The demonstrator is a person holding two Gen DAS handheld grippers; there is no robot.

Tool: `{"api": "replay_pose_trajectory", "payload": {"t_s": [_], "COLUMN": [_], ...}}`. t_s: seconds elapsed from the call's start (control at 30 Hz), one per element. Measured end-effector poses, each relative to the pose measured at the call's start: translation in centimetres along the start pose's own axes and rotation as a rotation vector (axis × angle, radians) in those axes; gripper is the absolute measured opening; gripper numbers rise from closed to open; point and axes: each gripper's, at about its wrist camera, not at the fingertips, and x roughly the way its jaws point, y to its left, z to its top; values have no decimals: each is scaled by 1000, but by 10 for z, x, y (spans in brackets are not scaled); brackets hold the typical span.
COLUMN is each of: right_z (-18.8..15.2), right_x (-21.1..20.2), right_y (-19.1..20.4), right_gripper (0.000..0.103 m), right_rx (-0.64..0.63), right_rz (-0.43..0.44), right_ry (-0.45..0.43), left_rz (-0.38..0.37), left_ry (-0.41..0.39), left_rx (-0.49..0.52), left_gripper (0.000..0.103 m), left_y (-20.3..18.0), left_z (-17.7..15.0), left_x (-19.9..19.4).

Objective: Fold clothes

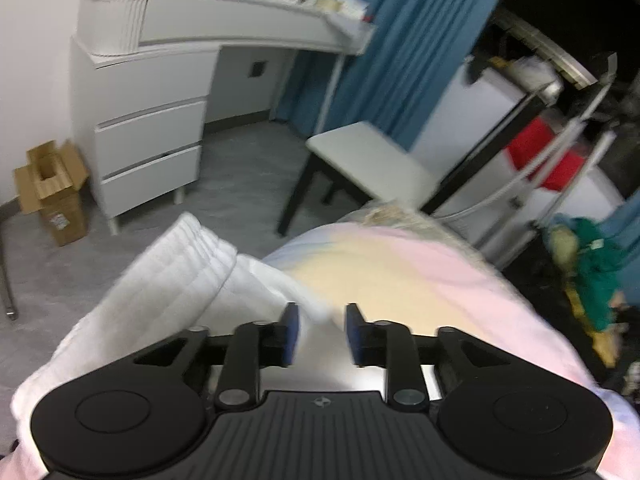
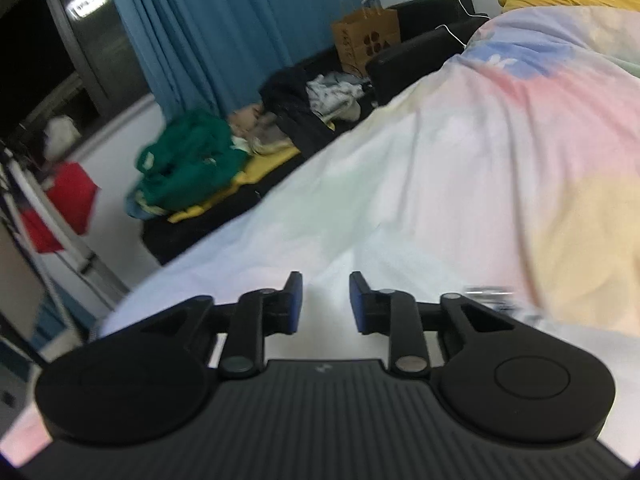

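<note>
A white garment [image 1: 172,280] with a ribbed band lies at the near left corner of the bed, on a pastel duvet [image 1: 400,272]. My left gripper [image 1: 321,312] hovers over the garment's right edge where it meets the duvet. Its jaws stand apart and nothing is pinched between the blue pads. In the right wrist view, my right gripper [image 2: 326,280] is open too, low over a pale stretch of the duvet [image 2: 460,160], with nothing between its pads. Whether white cloth lies right under it is unclear because of blur.
Beyond the bed's foot are a white dresser [image 1: 148,152], a cardboard box [image 1: 52,192] and a white-topped stool [image 1: 368,160]. A drying rack [image 1: 560,160] stands to the right. A black sofa [image 2: 400,64] beside the bed holds a green garment [image 2: 188,160], other clothes and a paper bag [image 2: 366,36].
</note>
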Motion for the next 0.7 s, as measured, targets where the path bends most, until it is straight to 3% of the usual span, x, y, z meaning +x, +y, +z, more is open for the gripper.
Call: {"api": "replay_pose_trajectory", "payload": {"t_s": [0.07,0.17,0.33,0.53,0.7], "right_z": [7,15,9,-31,-58], "right_x": [-31,-65,-110,-112,-85], "right_y": [-20,-53,-118,-156,-159], "right_gripper": [42,59,60,60,60], "right_rx": [6,29,239,361,400], "right_rz": [31,21,80,142,173], "right_ry": [-29,-27,78,243,269], "left_rz": [-29,-68,-104,-134,-191], "left_ry": [-50,-50,-5,136,205], "left_rx": [-10,-25,-184,-359,-467], "left_gripper": [57,64,75,75,72], "left_y": [8,20,63,108,125], "left_z": [-9,-23,-57,-94,-116], "left_x": [-31,-68,-120,-112,-75]}}
